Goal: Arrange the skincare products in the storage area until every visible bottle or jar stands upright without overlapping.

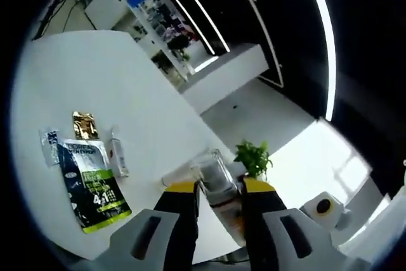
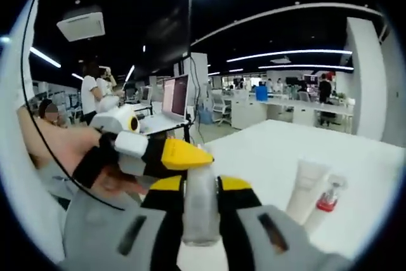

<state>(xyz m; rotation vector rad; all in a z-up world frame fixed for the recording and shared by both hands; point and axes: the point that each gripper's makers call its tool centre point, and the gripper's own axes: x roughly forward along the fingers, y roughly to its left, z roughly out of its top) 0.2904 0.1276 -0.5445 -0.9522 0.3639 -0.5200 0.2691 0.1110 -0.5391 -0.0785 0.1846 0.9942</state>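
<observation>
A clear bottle [image 2: 201, 204] stands between my right gripper's [image 2: 202, 185] yellow-tipped jaws, which are shut on its body. My left gripper [image 2: 166, 154] comes in from the left, its yellow tip at the bottle's top. In the left gripper view the same clear bottle [image 1: 214, 178] sits between the jaws of my left gripper [image 1: 220, 187], which close on it. A white tube [image 2: 306, 188] and a small bottle with a red collar [image 2: 327, 202] stand on the white table [image 2: 355, 157] to the right.
Flat on the white table [image 1: 95, 74] lie a blue sachet [image 1: 92, 182], a gold sachet [image 1: 84, 125], a small clear tube [image 1: 117, 153] and a small packet [image 1: 49, 147]. A potted plant [image 1: 254, 157] stands past the table's edge. A person's arm [image 2: 57, 147] is at the left.
</observation>
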